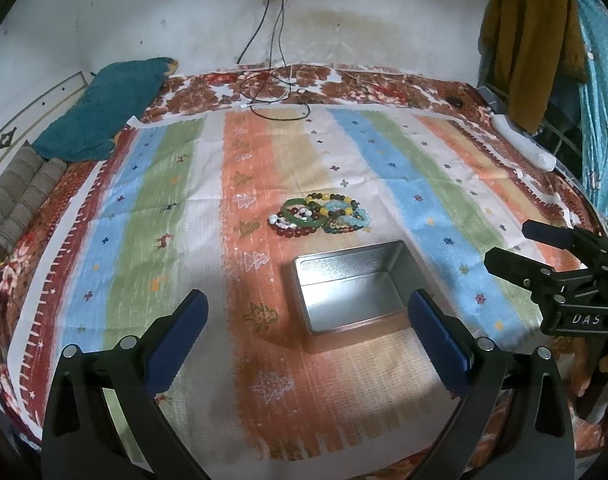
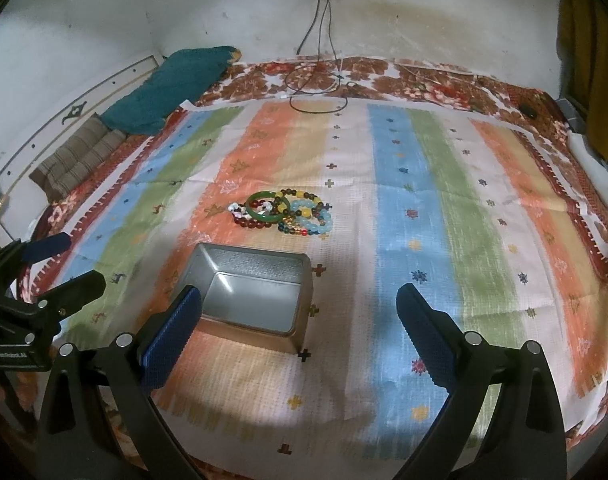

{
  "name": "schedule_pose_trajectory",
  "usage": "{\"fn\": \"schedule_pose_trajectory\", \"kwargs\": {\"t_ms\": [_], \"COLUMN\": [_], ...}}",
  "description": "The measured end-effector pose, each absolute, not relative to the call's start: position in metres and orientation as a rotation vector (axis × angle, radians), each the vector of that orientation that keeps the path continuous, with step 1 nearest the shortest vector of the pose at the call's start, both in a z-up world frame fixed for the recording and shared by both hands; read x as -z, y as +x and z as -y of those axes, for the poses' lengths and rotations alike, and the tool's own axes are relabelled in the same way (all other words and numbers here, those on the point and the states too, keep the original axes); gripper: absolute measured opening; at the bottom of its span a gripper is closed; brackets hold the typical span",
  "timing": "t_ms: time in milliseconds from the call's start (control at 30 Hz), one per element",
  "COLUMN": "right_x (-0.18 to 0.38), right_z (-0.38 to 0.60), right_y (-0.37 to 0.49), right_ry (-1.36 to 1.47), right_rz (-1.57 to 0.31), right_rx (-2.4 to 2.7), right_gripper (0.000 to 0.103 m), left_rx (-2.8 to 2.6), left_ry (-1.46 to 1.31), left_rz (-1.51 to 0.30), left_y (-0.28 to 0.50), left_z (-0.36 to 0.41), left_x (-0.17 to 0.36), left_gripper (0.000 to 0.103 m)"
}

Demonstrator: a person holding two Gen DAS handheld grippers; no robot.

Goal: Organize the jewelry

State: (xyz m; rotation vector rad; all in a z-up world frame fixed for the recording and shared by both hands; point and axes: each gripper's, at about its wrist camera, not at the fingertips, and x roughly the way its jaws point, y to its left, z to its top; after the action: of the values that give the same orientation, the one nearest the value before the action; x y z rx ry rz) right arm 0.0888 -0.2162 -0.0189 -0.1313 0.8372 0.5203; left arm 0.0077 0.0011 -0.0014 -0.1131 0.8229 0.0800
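Note:
A pile of bead bracelets (image 1: 321, 215) with a green bangle (image 1: 302, 216) lies on the striped cloth (image 1: 184, 216), just beyond an open, empty metal tin (image 1: 351, 288). The pile (image 2: 284, 213), bangle (image 2: 266, 205) and tin (image 2: 252, 292) also show in the right wrist view. My left gripper (image 1: 307, 320) is open and empty, hovering near the tin's front. My right gripper (image 2: 300, 312) is open and empty, its left pad (image 2: 172, 332) in front of the tin's left side. Each gripper shows in the other's view: the right (image 1: 511, 248), the left (image 2: 70, 262), both open.
A teal pillow (image 1: 104, 112) and a folded brown blanket (image 1: 20, 196) lie at the bed's far left. Cables (image 1: 276, 96) trail from a wall socket onto the far edge. A white object (image 1: 523, 142) and hanging clothes (image 1: 531, 40) stand at the right.

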Motion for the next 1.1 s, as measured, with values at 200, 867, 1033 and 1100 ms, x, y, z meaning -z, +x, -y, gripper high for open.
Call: {"fn": "schedule_pose_trajectory", "kwargs": {"t_ms": [200,867,1033,1100], "right_x": [0.018,0.017,0.021,0.022], "right_z": [0.215,0.192,0.186,0.184], "right_y": [0.098,0.157,0.170,0.175], "right_ry": [-0.139,-0.186,-0.181,-0.181], "right_rz": [-0.842,-0.884,-0.900,-0.904], "right_rx": [-0.520,-0.510,-0.516,-0.516], "right_gripper": [0.099,0.099,0.099,0.099], "left_rx": [-0.091,-0.145,-0.144,-0.147], "left_ry": [-0.095,-0.107,-0.105,-0.092], "left_rz": [-0.873,-0.930,-0.940,-0.940], "left_y": [0.019,0.077,0.094,0.102], "left_z": [-0.002,-0.025,-0.028,-0.028], "left_x": [0.010,0.016,0.020,0.022], "left_gripper": [0.097,0.097,0.097,0.097]}}
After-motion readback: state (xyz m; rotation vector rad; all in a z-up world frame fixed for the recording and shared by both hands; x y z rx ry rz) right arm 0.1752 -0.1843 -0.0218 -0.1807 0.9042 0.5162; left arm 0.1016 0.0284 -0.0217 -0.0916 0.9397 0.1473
